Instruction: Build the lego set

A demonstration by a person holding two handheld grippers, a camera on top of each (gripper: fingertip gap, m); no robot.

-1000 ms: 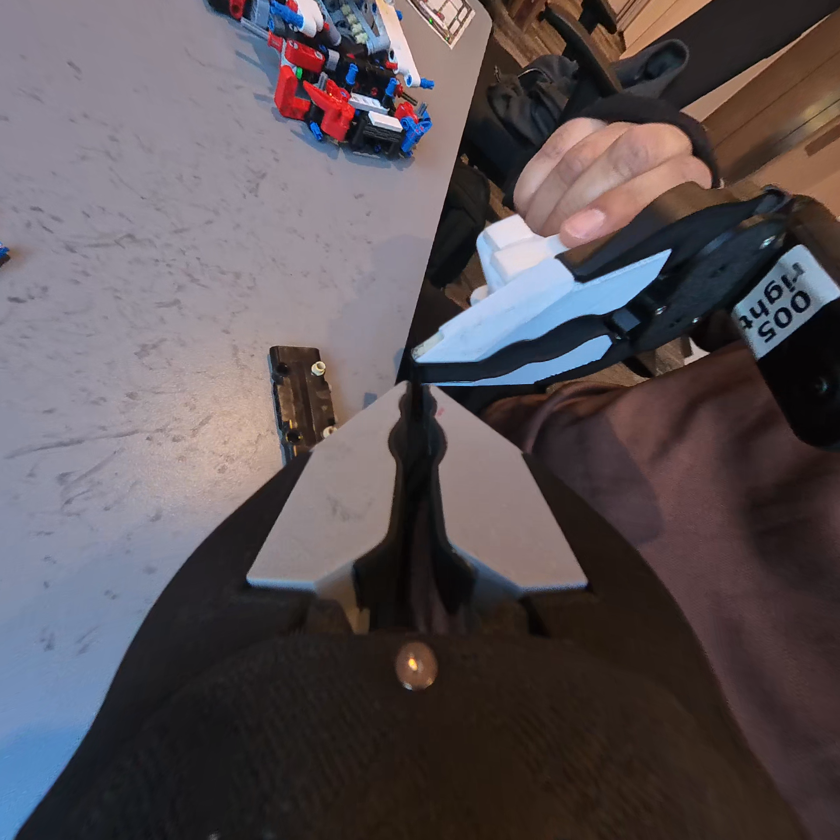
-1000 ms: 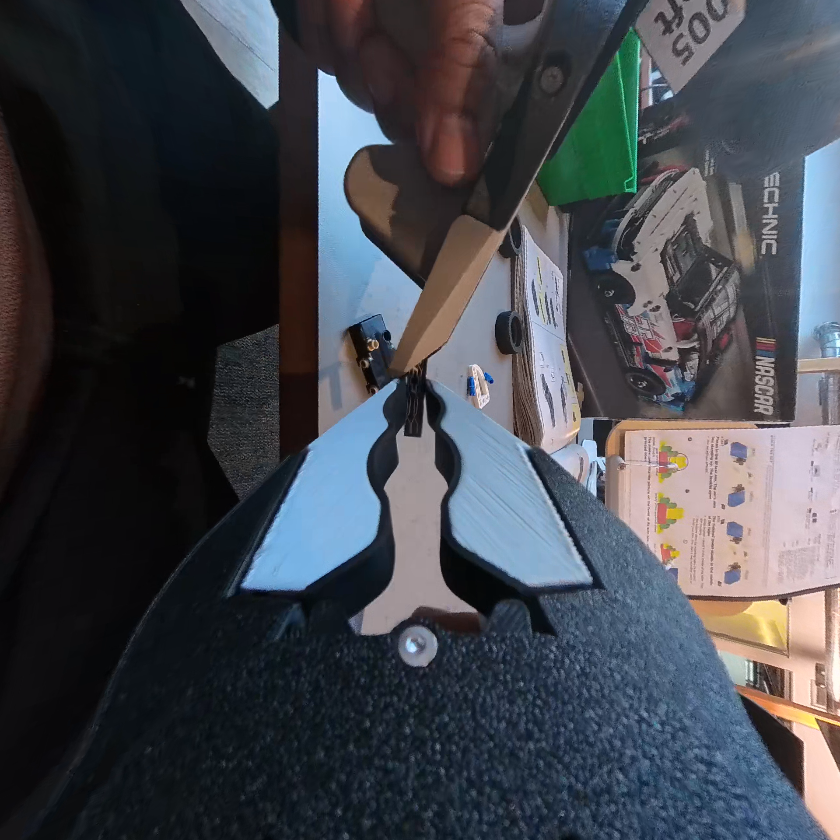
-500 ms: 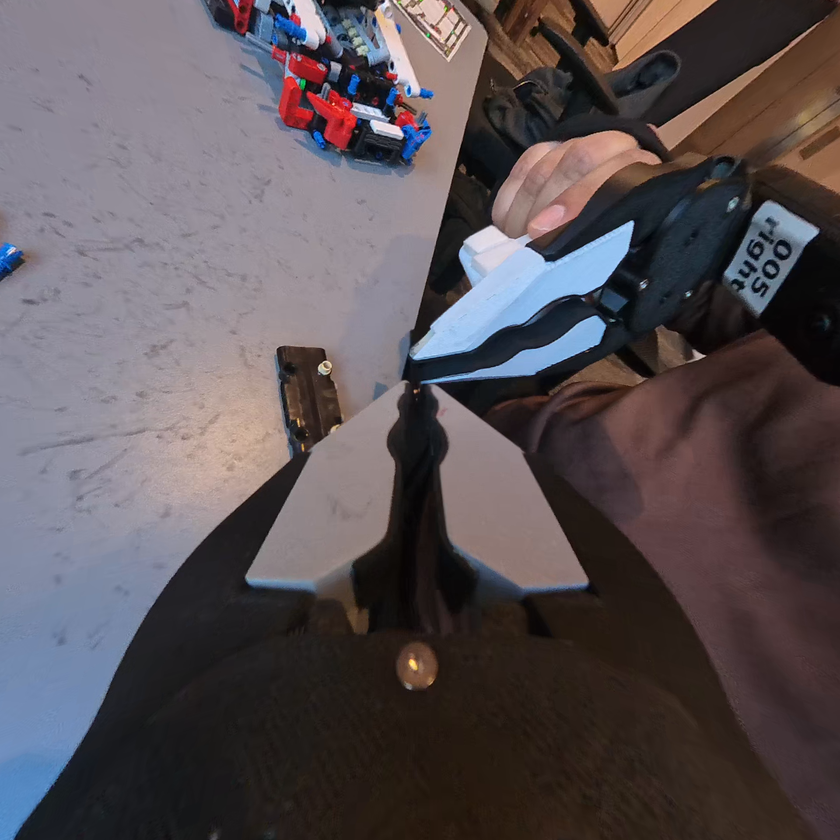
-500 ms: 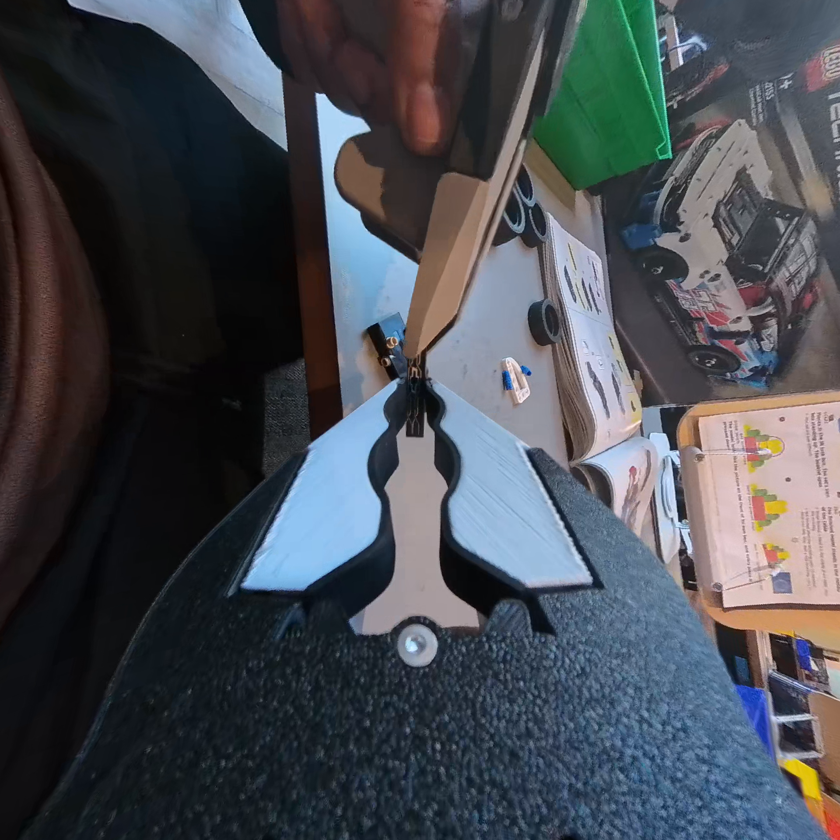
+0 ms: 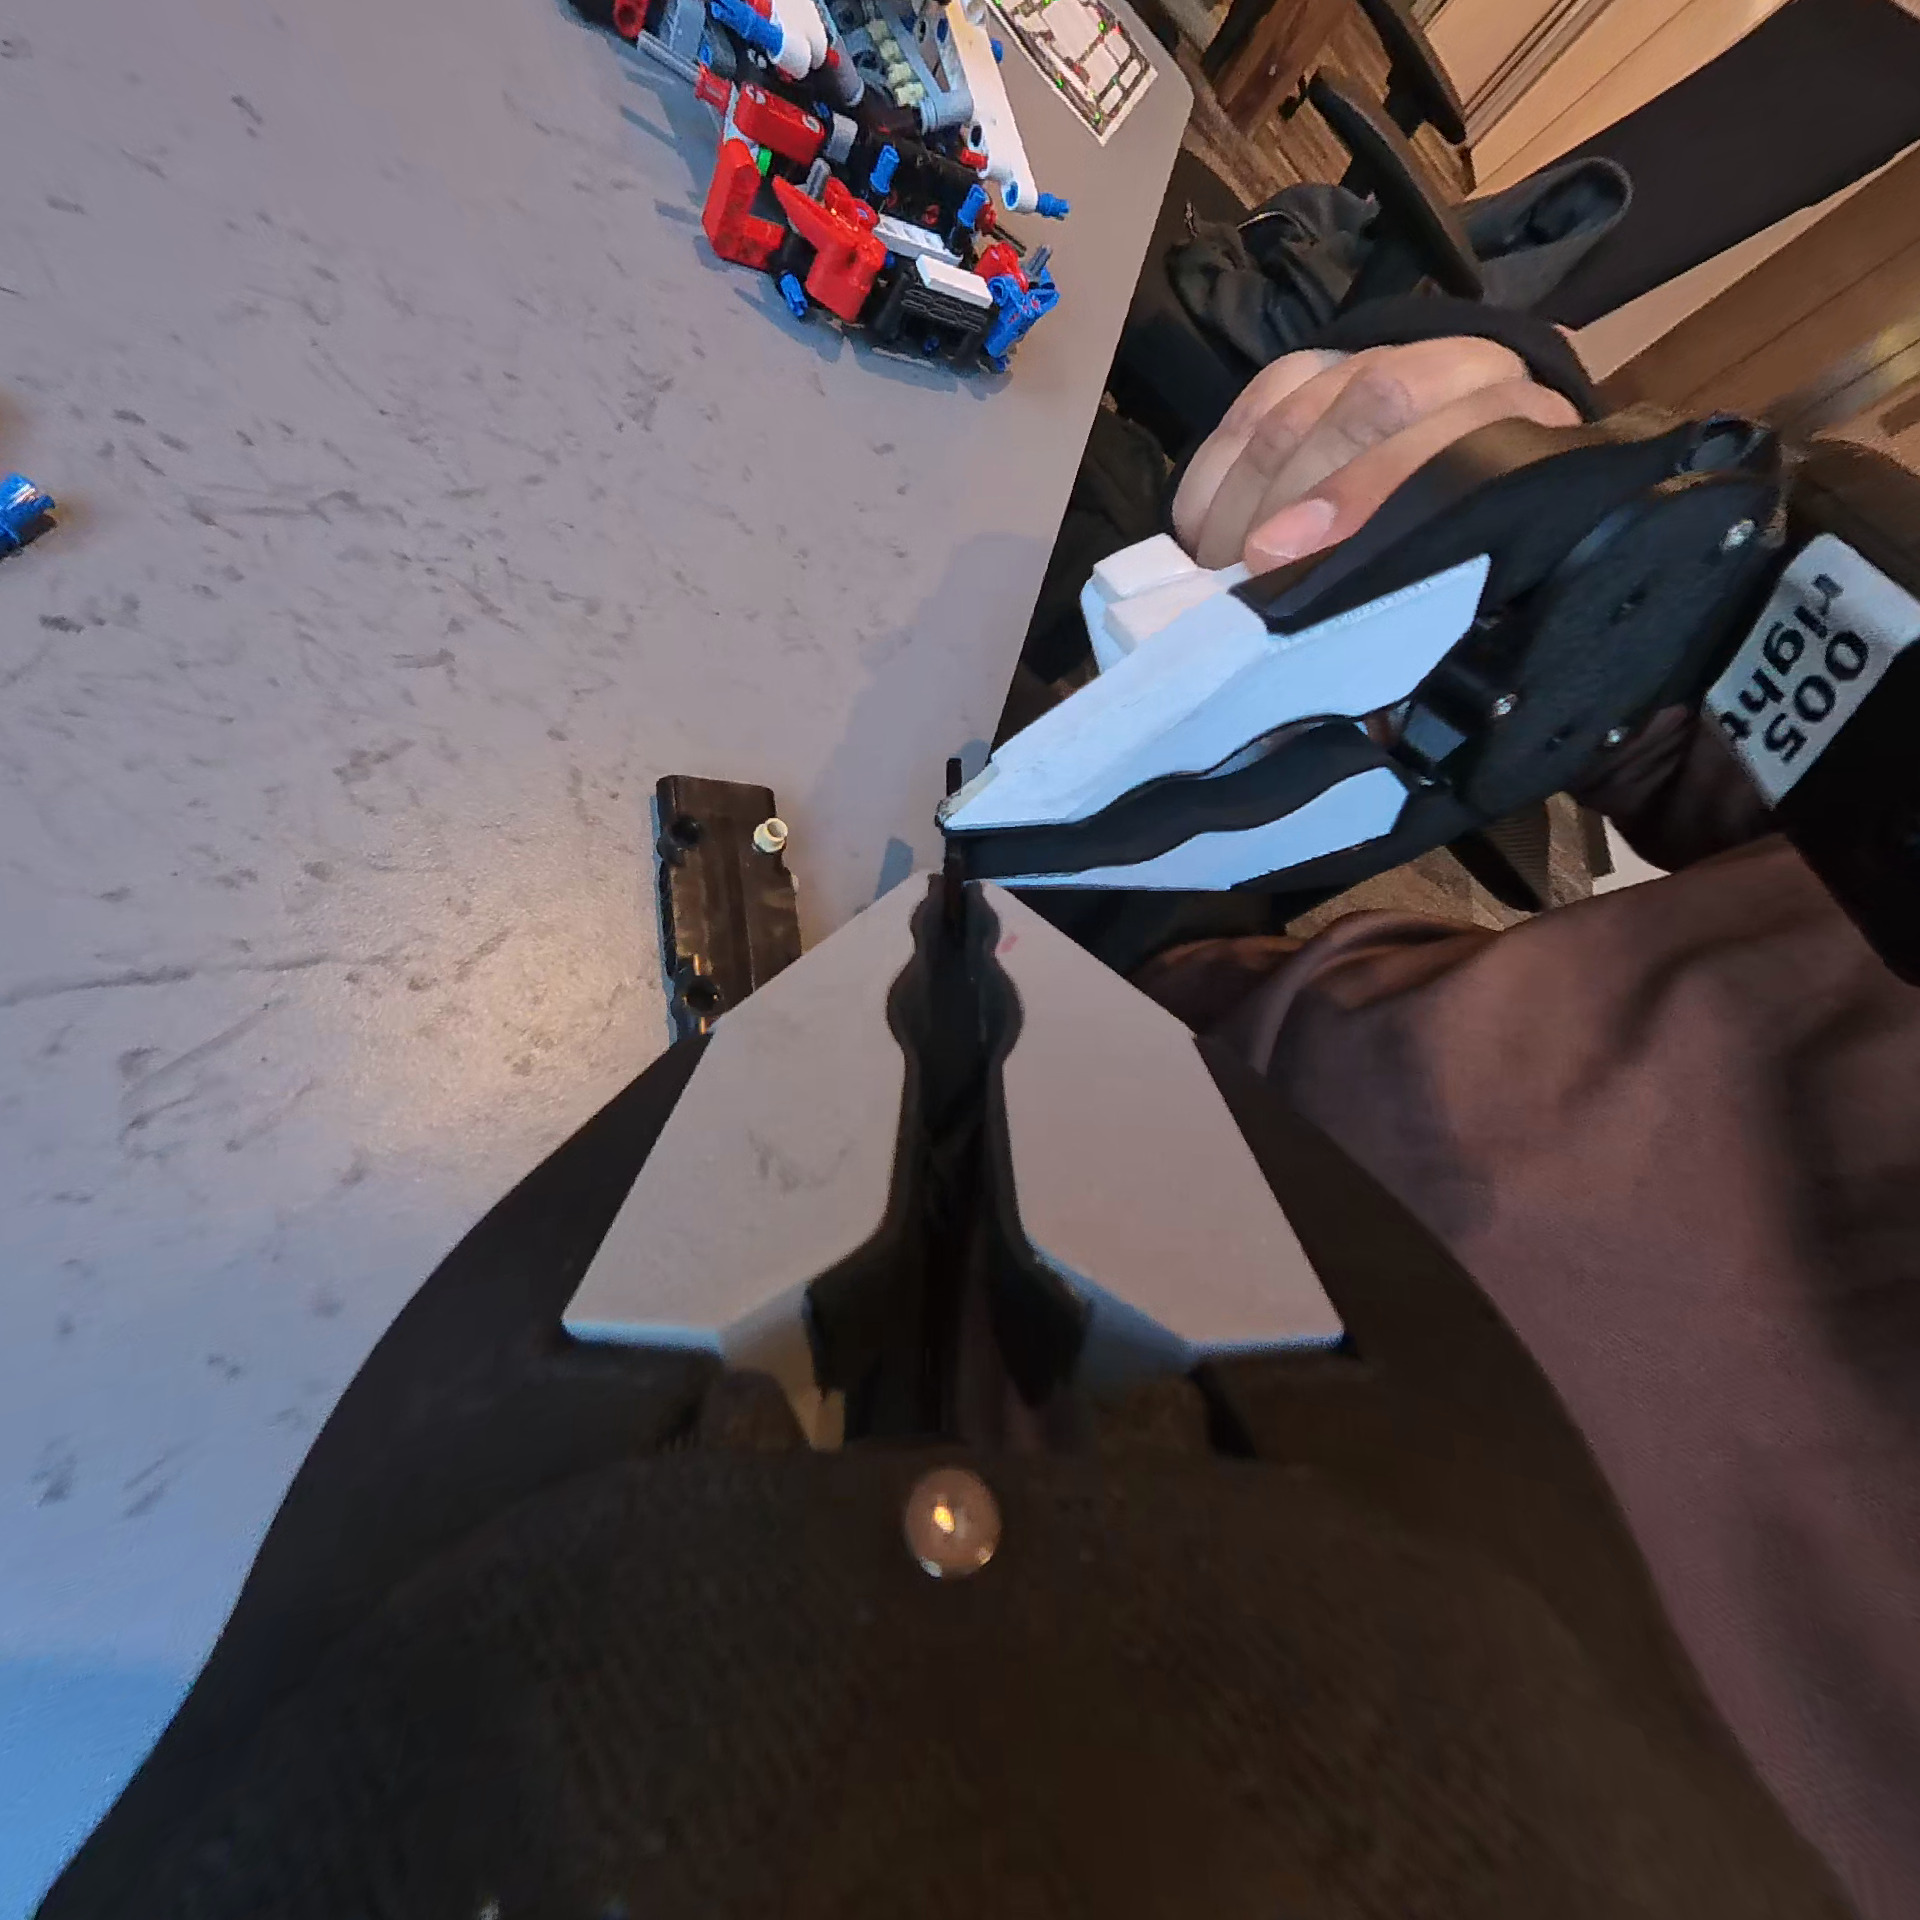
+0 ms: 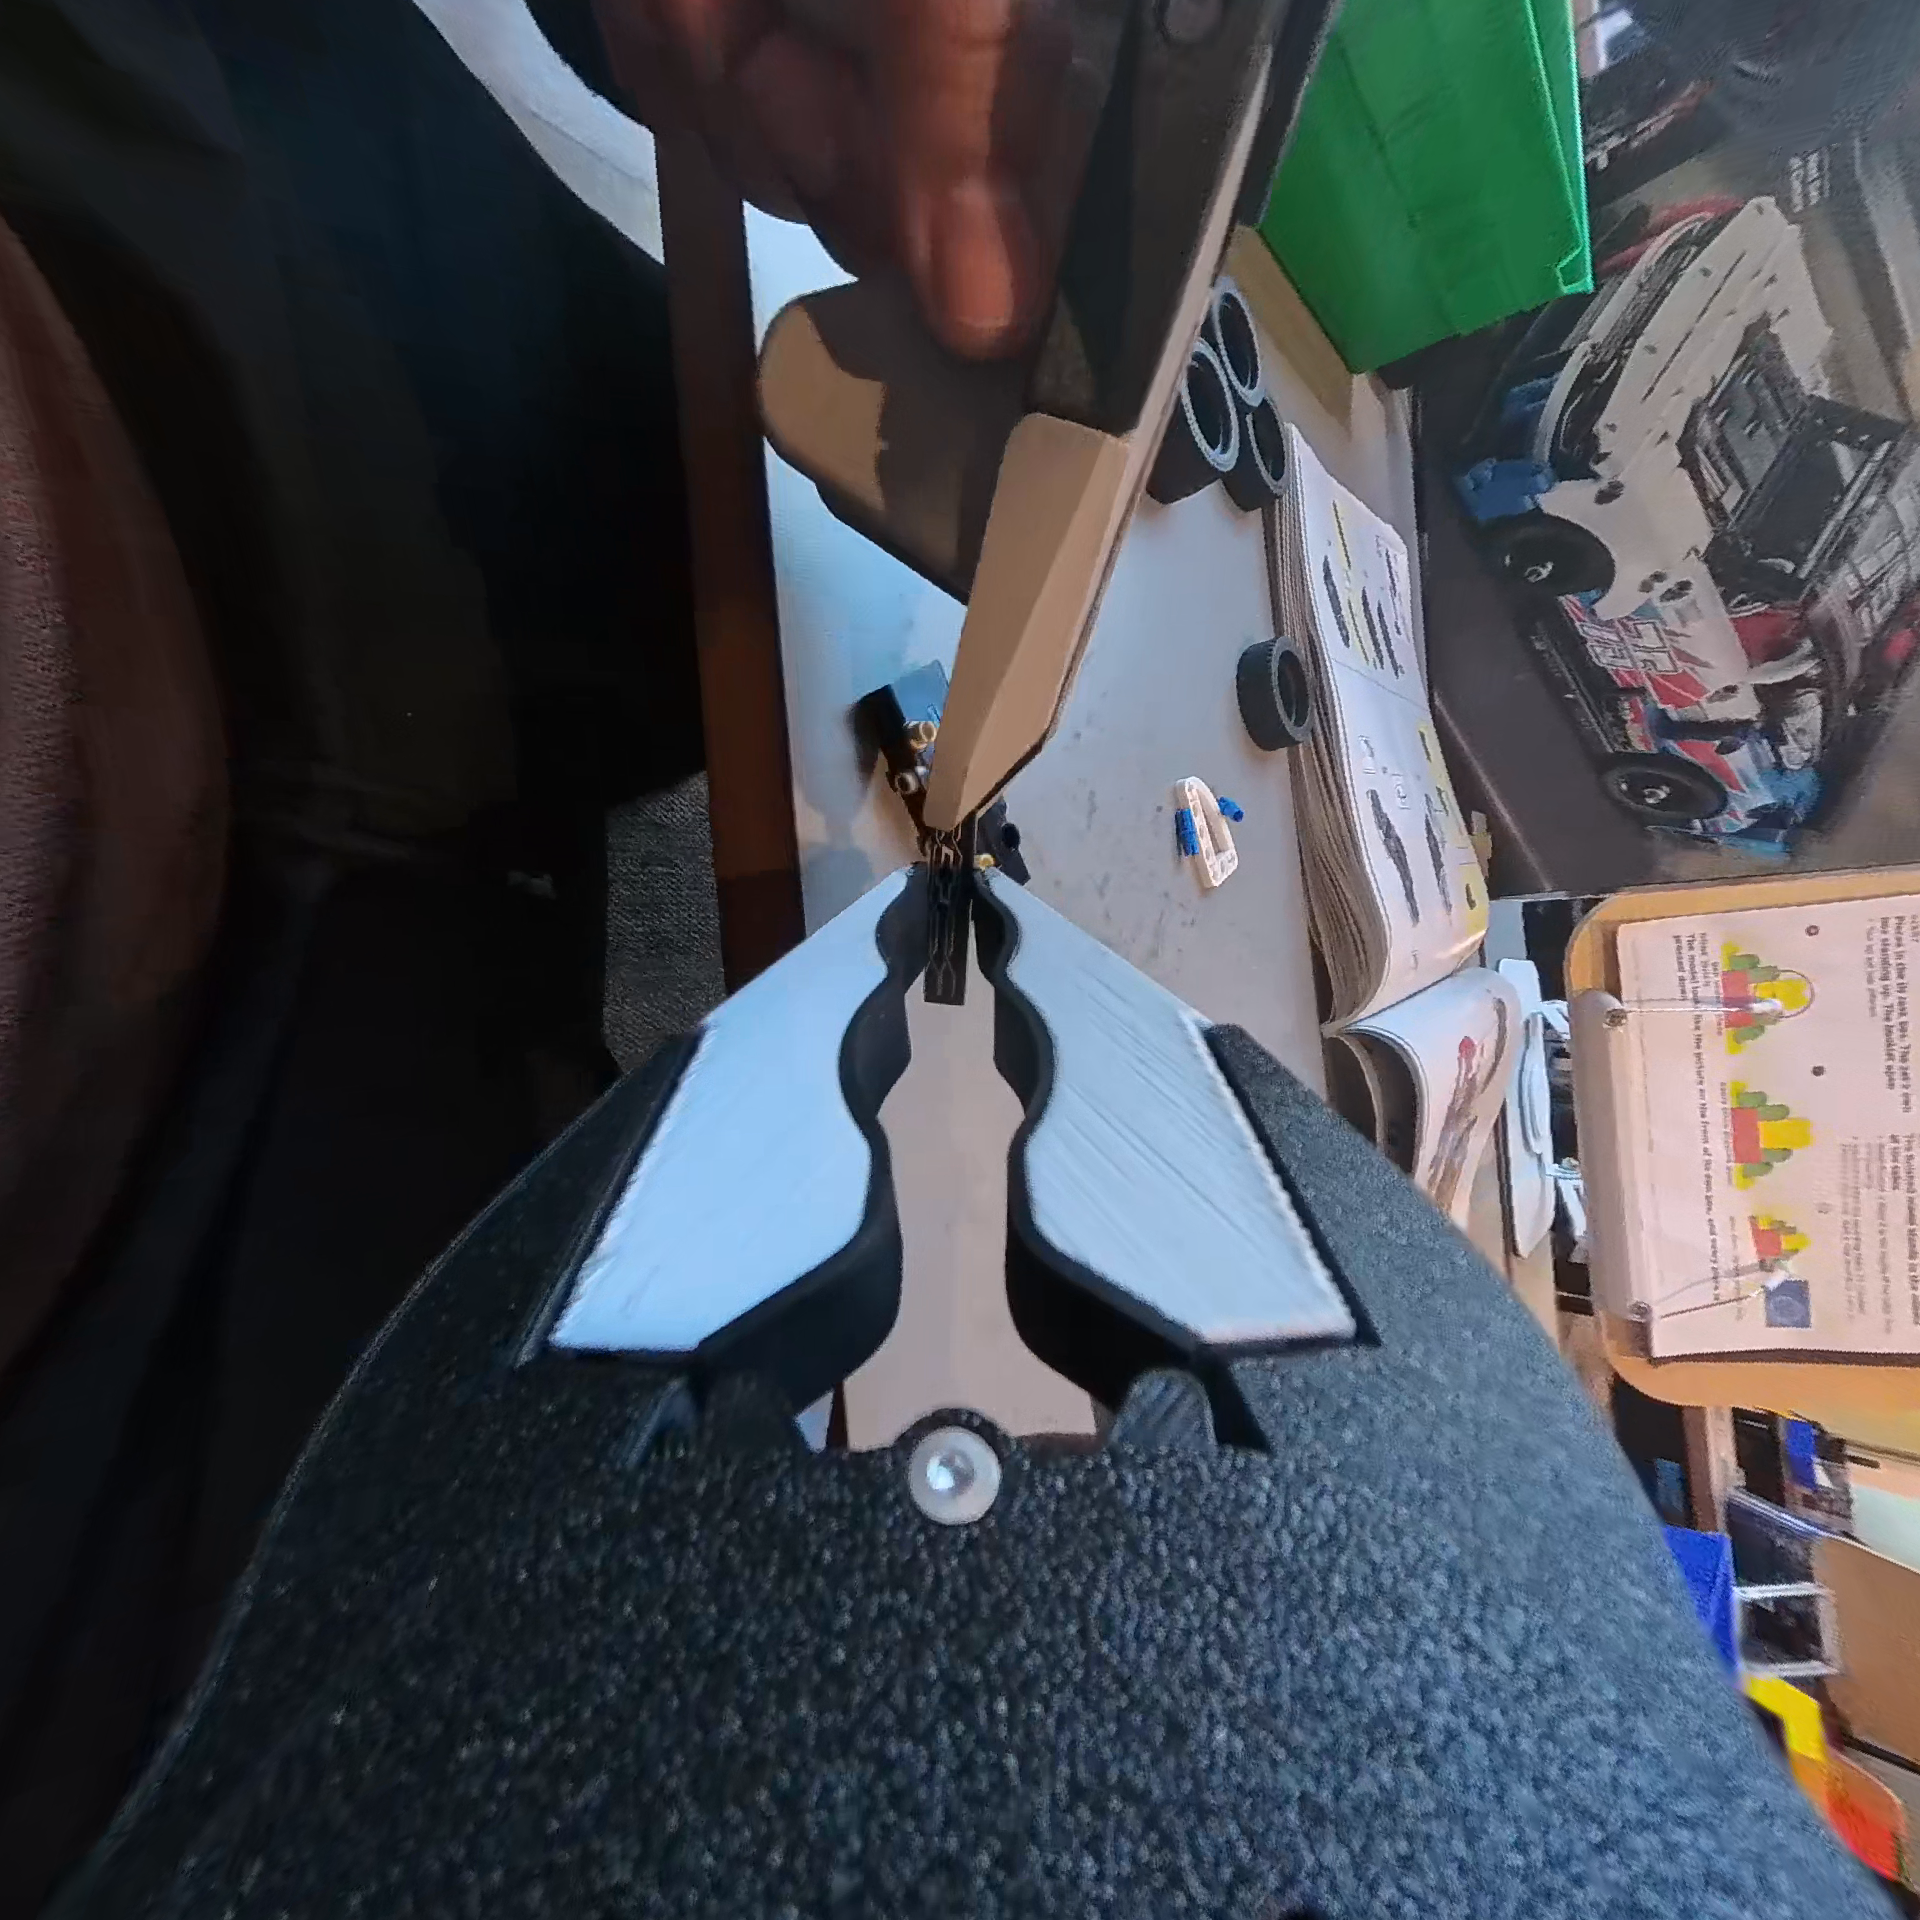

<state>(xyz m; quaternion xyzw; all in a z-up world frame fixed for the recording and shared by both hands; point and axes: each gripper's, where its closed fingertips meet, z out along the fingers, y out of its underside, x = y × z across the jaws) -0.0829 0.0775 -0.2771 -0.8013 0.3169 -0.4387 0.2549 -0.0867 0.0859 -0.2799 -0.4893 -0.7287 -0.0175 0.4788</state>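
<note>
**Both grippers pinched on one thin black piece off the desk's near edge**

We see the left gripper (image 5: 954,891) clenched on a thin black lego piece (image 6: 945,940) held just past the desk (image 5: 312,623) edge, over the person's lap. The right gripper (image 6: 948,883) is clamped on the same piece from the side; the two sets of tips meet almost at right angles, touching or nearly so. A hand (image 5: 1340,447) wraps the right gripper's handle.

Edges and room: a black block with tan pegs (image 5: 727,894) lies on the desk close to the near edge, just beside the left gripper's tips. The part-built red, blue and white model (image 5: 883,208) sits well apart, toward the far edge. One small blue part (image 5: 21,514) lies at the frame's left margin. Between block and model the surface is open.

In the right wrist view, a white part with blue pins (image 6: 1205,831), a loose tyre (image 6: 1278,691), stacked tyres (image 6: 1231,405), the instruction booklet (image 6: 1371,748), the set's box (image 6: 1714,520) and a green bin (image 6: 1434,177) crowd the far side.

Versus 0.5 s ago: the right gripper's tip sits slightly lower against ours and more of the black piece shows above it; the block has not moved.
</note>
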